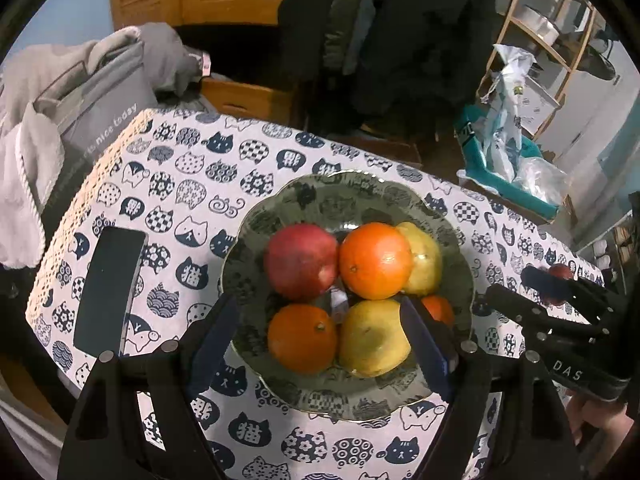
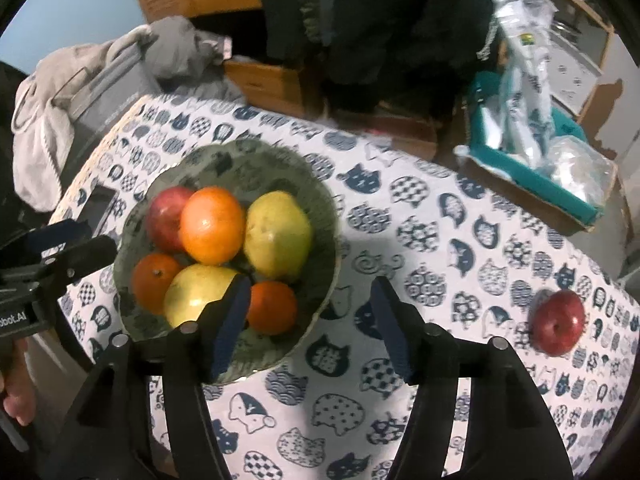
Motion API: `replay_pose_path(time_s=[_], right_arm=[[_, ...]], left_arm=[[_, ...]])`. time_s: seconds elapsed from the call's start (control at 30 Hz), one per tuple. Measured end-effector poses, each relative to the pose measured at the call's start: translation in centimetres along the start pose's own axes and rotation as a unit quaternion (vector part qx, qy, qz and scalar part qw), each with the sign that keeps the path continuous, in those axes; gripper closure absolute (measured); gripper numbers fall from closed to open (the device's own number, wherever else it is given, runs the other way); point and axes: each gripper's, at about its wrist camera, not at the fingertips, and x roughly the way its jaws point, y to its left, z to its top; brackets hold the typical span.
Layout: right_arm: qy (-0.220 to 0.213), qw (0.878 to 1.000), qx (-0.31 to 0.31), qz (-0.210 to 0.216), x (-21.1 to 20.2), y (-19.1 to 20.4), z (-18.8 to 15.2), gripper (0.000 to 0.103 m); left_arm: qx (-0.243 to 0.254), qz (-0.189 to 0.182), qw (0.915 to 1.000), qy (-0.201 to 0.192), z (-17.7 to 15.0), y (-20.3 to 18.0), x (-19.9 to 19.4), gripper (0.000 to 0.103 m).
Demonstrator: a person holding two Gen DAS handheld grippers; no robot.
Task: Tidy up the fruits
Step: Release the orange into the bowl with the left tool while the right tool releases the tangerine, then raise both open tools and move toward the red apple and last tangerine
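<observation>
Fingers of both grippers released, empty; left gripper [image 1: 320, 344] over bowl [image 1: 460, 256]; red apple [image 2: 559, 322] apart on tablecloth [image 2: 440, 208].

light: dim indoor, glare spots on fruit | blur: R view soft | edges: fisheye warp, dark vignette

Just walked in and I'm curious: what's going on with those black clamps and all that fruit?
A person holds a two-finger gripper in each hand and is gathering fruit into a glass bowl on a cat-print tablecloth. The bowl holds a red apple, three oranges and two yellow-green fruits. Both the left gripper and the right gripper are open and empty above it. One more loose apple lies on the cloth to the right, not yet collected.
</observation>
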Motion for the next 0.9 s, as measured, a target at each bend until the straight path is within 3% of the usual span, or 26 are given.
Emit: replay_pose_path(time_s=[0.17, 0.9], right_arm=[[-0.015, 1.0, 0.008, -0.015, -1.4, -1.1, -0.1, 0.033], [-0.084, 0.993, 0.022, -0.075, -10.4, -5.5, -2.7, 0.024]], left_arm=[[0.013, -0.006, 0.9999, -0.009, 0.1, -1.3, -0.6, 0.019], [0.08, -0.041, 0.9941, -0.06, 0.3, -8.1, -4.9, 0.019]])
